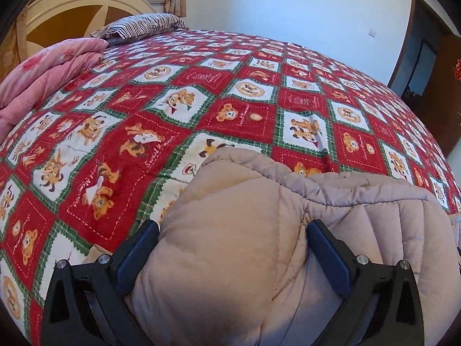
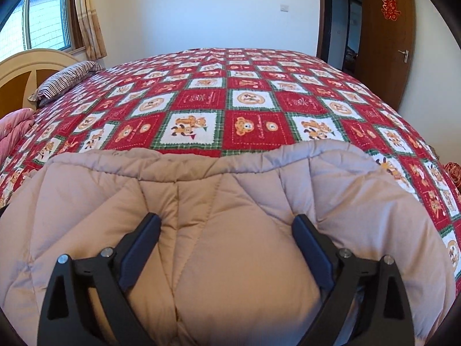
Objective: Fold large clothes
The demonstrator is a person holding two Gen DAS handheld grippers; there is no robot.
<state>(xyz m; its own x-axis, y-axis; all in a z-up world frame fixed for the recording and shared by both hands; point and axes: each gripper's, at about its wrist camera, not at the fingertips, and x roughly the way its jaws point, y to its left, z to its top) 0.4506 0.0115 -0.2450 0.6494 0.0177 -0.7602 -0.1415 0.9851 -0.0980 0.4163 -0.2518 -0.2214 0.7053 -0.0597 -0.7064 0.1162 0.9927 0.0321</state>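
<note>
So the big beige puffer coat (image 2: 230, 216) is lying on the near edge of the bed (image 2: 245, 92), on top of the red teddy-bear quilt (image 1: 201, 92). It looks bunched up rather than spread flat.

Both tools are right on it. The left hand-held gripper (image 1: 232, 239) has its jaws wide, with a fat bulge of padding swelling up between the pads; they touch the bulge at the sides, but whether they really pinch it is hard to say. Same with the right hand-held gripper (image 2: 227, 233): jaws spread wide, padding bulging between them, nothing clamped.

What could go wrong: the fabric is thick and slippery-looking, so closing on a puffy bulge could catch only the top layer and the rest slides out when lifted. The coat also sits near the bed's edge, so a sloppy tug might drag it off. The pink folded blanket (image 1: 43, 77) and striped pillow (image 1: 141, 26) are well apart, no worry there.
</note>
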